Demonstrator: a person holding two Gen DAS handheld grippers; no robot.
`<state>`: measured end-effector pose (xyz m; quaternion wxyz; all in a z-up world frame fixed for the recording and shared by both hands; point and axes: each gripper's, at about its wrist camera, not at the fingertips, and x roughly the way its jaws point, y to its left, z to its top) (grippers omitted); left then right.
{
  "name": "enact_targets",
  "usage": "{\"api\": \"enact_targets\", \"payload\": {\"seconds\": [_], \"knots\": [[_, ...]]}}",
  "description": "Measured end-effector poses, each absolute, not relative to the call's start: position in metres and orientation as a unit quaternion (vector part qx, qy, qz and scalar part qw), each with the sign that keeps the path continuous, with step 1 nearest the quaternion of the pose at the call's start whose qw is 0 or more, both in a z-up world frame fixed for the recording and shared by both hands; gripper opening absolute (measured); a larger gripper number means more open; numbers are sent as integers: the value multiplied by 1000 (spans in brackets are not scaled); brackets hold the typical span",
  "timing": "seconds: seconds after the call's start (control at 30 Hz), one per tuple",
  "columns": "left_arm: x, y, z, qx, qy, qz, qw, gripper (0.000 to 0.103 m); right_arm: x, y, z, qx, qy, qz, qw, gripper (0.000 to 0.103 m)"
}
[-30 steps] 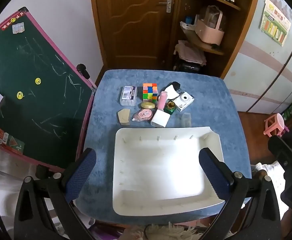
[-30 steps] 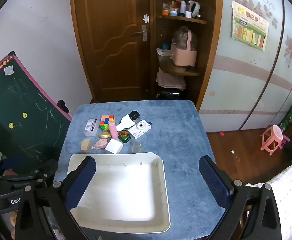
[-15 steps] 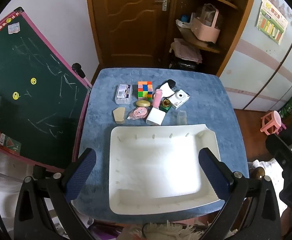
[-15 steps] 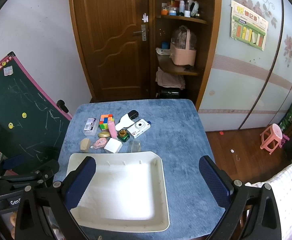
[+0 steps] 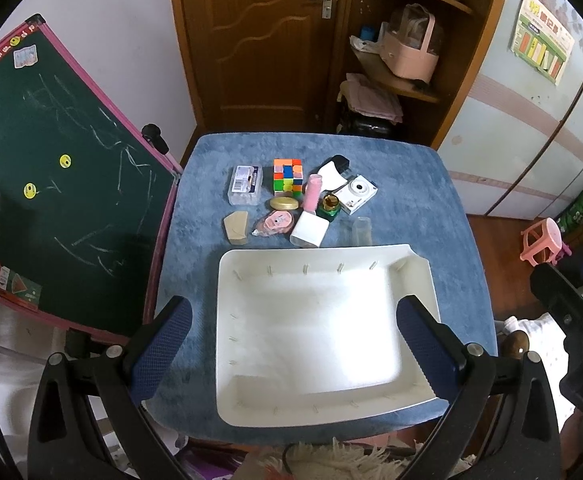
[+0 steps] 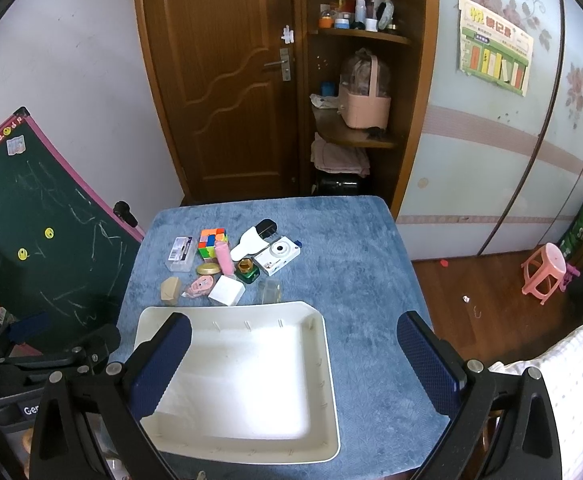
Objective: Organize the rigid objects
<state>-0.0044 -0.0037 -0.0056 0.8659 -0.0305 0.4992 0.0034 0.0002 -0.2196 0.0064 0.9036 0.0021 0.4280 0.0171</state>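
Note:
A white tray (image 5: 419, 276) lies empty on the near half of the blue table (image 5: 407, 184). Beyond its far rim sits a cluster: a colour cube (image 5: 288, 176), a clear plastic box (image 5: 245, 185), a pink bottle (image 5: 312, 193), a white camera (image 5: 355, 193), a green jar (image 5: 328, 207), a white block (image 5: 309, 231), a tan wedge (image 5: 236, 226), a pink tape dispenser (image 5: 276, 223) and a clear cup (image 5: 361, 231). My left gripper (image 5: 293, 344) hangs open above the tray, holding nothing. My right gripper (image 6: 293, 354) is open too, over the tray's right part (image 6: 323, 344).
A green chalkboard (image 5: 51, 152) leans at the table's left edge. Behind the table are a wooden door (image 5: 259, 40) and corner shelves (image 5: 407, 56). A pink stool (image 6: 545, 272) stands on the floor at right. Bare blue cloth (image 6: 363, 264) lies right of the cluster.
Both views have pulled back and tilted up a little, so the table and tray sit lower and smaller in view. Nothing on the table has moved.

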Motion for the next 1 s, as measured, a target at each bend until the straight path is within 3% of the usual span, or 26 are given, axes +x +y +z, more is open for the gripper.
{"api": "enact_targets", "payload": {"seconds": [1.0], "knots": [[-5, 1, -14, -38, 518, 1, 855, 102, 1, -223, 1, 10, 437, 19, 899, 103]]}}
